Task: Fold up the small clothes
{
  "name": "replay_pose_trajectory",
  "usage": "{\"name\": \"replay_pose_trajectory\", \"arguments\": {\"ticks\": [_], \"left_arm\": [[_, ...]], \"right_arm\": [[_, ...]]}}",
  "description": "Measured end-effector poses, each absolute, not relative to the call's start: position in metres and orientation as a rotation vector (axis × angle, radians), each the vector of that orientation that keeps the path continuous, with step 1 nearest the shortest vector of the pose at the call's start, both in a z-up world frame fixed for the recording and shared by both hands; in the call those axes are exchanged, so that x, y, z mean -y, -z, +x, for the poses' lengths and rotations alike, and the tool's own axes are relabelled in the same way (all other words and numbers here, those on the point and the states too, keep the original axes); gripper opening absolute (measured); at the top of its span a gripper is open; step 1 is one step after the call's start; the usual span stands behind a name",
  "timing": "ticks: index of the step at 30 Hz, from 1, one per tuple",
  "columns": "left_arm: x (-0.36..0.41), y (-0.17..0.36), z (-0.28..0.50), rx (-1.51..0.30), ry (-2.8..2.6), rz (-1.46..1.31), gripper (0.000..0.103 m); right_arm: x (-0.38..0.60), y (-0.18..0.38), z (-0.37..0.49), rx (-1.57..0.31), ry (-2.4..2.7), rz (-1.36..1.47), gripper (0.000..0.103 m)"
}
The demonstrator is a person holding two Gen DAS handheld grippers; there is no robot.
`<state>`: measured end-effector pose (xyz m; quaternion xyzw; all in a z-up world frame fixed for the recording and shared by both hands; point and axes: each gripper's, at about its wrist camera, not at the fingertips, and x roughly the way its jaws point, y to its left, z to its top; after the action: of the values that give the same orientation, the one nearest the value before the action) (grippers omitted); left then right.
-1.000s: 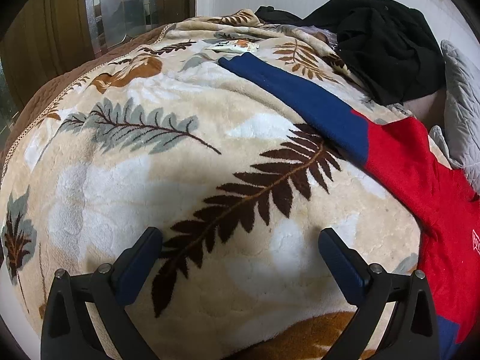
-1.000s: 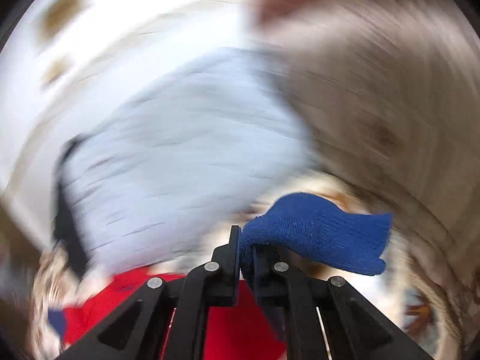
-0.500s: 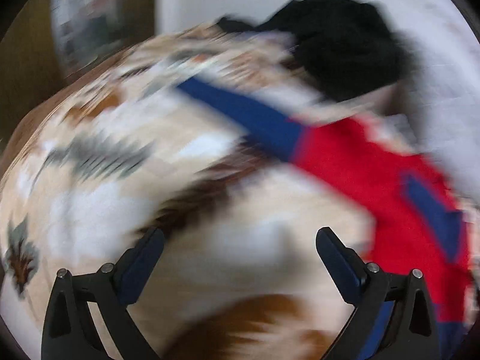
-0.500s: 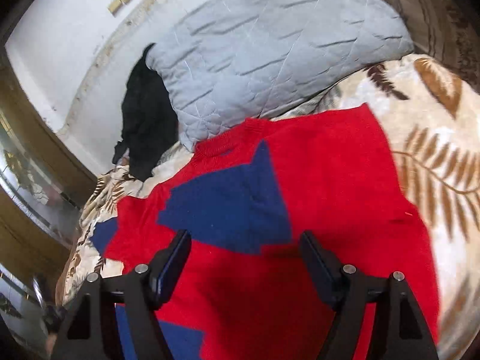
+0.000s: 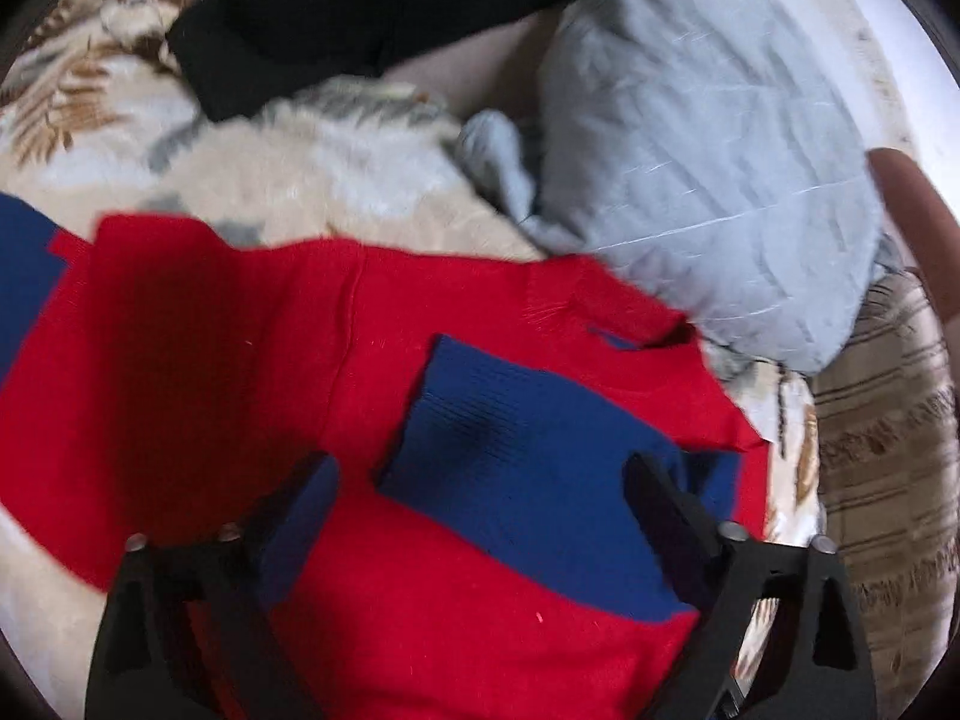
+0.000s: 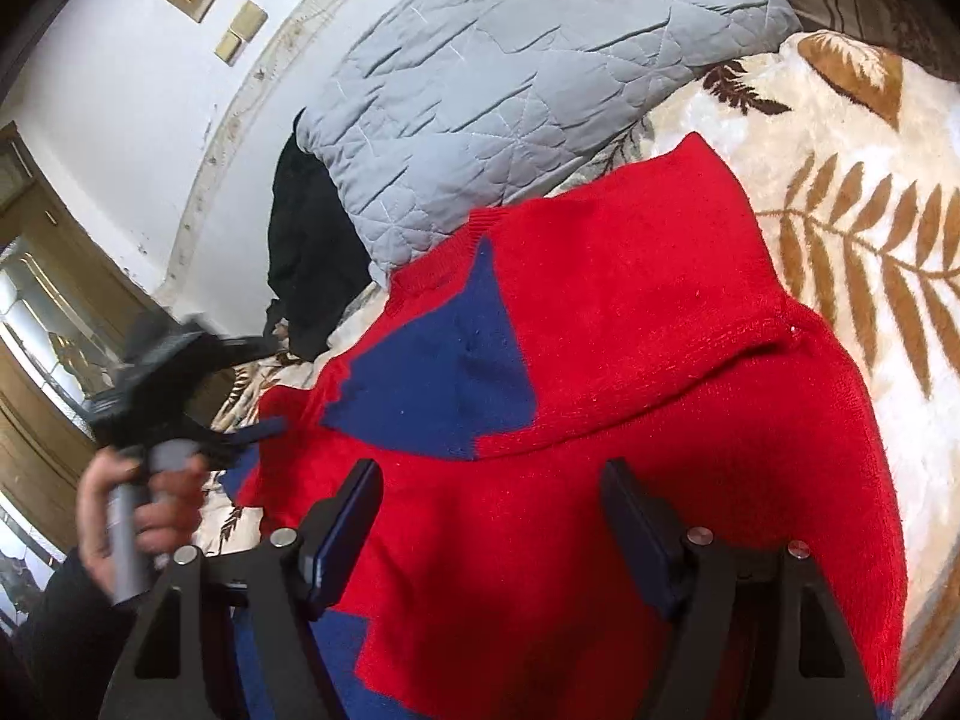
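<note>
A red sweater [image 5: 210,372] with blue sleeves lies flat on a leaf-patterned blanket [image 5: 312,180]. One blue sleeve end [image 5: 540,468] lies folded across the red body. My left gripper [image 5: 480,480] is open and empty just above that blue sleeve end. In the right wrist view the same sweater [image 6: 660,372] fills the middle, with the folded blue sleeve [image 6: 444,384] on it. My right gripper [image 6: 492,510] is open and empty above the red body. The left gripper [image 6: 258,429], held in a hand, shows at the left of that view, blurred.
A grey quilted pillow [image 5: 708,138] lies beyond the sweater, also in the right wrist view [image 6: 510,90]. Black clothing [image 5: 360,18] is piled at the head of the bed. A striped cover [image 5: 888,450] lies to the right. A white wall [image 6: 150,120] stands behind.
My right gripper let go of the blue sleeve, which now lies on the red body, and opened. My left gripper swung right from the bare blanket to over the sweater.
</note>
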<state>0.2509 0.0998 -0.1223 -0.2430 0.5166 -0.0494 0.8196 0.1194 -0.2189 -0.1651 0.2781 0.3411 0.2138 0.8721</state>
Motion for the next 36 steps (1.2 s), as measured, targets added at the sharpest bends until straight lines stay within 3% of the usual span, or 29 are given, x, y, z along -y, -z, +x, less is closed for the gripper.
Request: {"name": "replay_pose_trajectory", "arguments": {"ticks": [1,3,4,5,12,16,23,27,28,30,32,36], "left_arm": [[-0.098,0.128,0.252,-1.115,0.103,-0.515,0.088],[-0.093,0.137,0.254,-1.147,0.089,-0.487,0.073],[-0.091,0.139,0.253,-1.155,0.057,-0.448,0.044],[-0.089,0.138,0.251,-1.161,-0.004,-0.385,0.006],[-0.102,0.089,0.178,-0.925,0.010,-0.459,0.007],[-0.105,0.144,0.171,-1.054,-0.031,-0.443,0.009],[-0.099,0.144,0.167,-1.002,-0.023,-0.394,0.011],[-0.100,0.142,0.181,-1.040,-0.001,-0.388,0.014],[-0.105,0.135,0.182,-1.055,0.006,-0.395,0.021],[-0.120,0.115,0.168,-0.998,0.028,-0.420,0.039],[-0.150,0.091,0.144,-0.879,0.034,-0.453,0.071],[-0.241,0.071,0.115,-0.733,-0.060,-0.584,0.075]], "right_arm": [[0.220,0.165,0.120,-0.711,-0.449,0.585,0.078],[0.220,0.166,0.120,-0.711,-0.451,0.589,0.078],[0.219,0.166,0.121,-0.712,-0.451,0.587,0.078],[0.219,0.166,0.121,-0.713,-0.449,0.585,0.078],[0.219,0.166,0.120,-0.716,-0.446,0.583,0.078],[0.219,0.165,0.120,-0.718,-0.446,0.588,0.078],[0.227,0.124,0.132,-0.729,-0.475,0.634,0.078],[0.256,0.130,0.186,-0.781,-0.362,0.728,0.091],[0.267,0.153,0.206,-0.891,-0.293,0.772,0.089],[0.274,0.150,0.204,-0.857,-0.297,0.820,0.087],[0.262,0.119,0.179,-0.764,-0.331,0.696,0.087],[0.214,0.111,0.113,-0.685,-0.414,0.442,0.089]]}}
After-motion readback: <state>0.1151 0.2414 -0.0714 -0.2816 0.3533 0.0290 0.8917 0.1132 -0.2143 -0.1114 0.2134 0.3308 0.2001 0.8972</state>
